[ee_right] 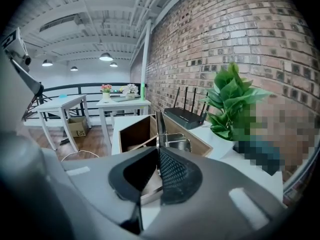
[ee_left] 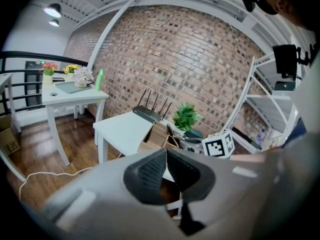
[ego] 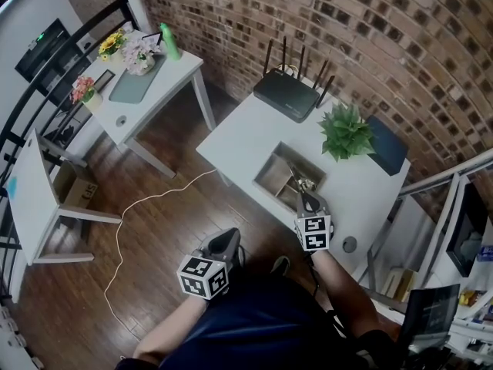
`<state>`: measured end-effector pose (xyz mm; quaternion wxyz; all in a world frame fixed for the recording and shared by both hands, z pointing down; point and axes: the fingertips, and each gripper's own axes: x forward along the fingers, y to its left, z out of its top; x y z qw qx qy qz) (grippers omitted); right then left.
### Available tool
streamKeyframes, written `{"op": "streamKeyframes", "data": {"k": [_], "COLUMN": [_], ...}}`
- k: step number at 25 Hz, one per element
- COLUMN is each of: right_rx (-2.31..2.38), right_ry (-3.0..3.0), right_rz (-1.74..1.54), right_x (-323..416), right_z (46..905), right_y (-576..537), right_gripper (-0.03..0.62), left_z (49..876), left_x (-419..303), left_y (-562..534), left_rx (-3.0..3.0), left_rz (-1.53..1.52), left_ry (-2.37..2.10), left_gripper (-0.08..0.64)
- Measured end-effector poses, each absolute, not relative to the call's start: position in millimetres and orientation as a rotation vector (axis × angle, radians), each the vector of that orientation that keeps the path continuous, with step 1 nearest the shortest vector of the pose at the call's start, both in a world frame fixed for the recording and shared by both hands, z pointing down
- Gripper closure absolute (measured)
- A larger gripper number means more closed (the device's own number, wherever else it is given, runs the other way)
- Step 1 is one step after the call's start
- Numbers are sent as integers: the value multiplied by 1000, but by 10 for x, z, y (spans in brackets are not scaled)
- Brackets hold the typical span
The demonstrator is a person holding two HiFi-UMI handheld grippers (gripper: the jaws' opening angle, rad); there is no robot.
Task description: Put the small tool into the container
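Observation:
A thin dark small tool (ego: 295, 177) sticks out from my right gripper (ego: 306, 200), whose jaws are shut on it. The tool hangs over the open wooden container (ego: 271, 168) on the white table (ego: 239, 141). In the right gripper view the tool's blade (ee_right: 159, 126) rises from the closed pads (ee_right: 172, 174) in front of the container (ee_right: 134, 133), which holds a shiny metal piece (ee_right: 176, 142). My left gripper (ego: 227, 242) hangs low by the person's body, over the wood floor. Its jaws (ee_left: 166, 166) are shut with nothing between them.
A black router (ego: 286, 95) with antennas and a green potted plant (ego: 347, 129) stand at the back of the table, a dark blue pad (ego: 385, 146) beside the plant. A second table (ego: 146, 83) with flowers and a green bottle (ego: 169, 43) stands left. A white cable (ego: 146, 203) trails across the floor.

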<state>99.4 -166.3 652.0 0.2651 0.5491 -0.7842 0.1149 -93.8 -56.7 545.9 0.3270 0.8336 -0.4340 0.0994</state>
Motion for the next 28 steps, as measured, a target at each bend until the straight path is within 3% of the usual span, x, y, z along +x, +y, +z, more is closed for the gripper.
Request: {"op": "streamKeyframes", "data": {"k": [7, 11, 28], "right_rx": [1477, 1466, 1524], "right_ry": [-2086, -2093, -2084], "right_rz": [342, 372, 354], "right_x": [1038, 1049, 1189], "right_z": [6584, 6601, 6480], "right_y": [-1660, -1630, -1422], "right_gripper": [563, 485, 459], "left_z": [5458, 5461, 5423], "left_x": [-970, -958, -772], "left_y": [-578, -593, -664], "left_rx": [2179, 2180, 2249], "left_rz": [245, 240, 238], "left_ry": [-1141, -1132, -1035], "left_gripper": [552, 552, 552]}}
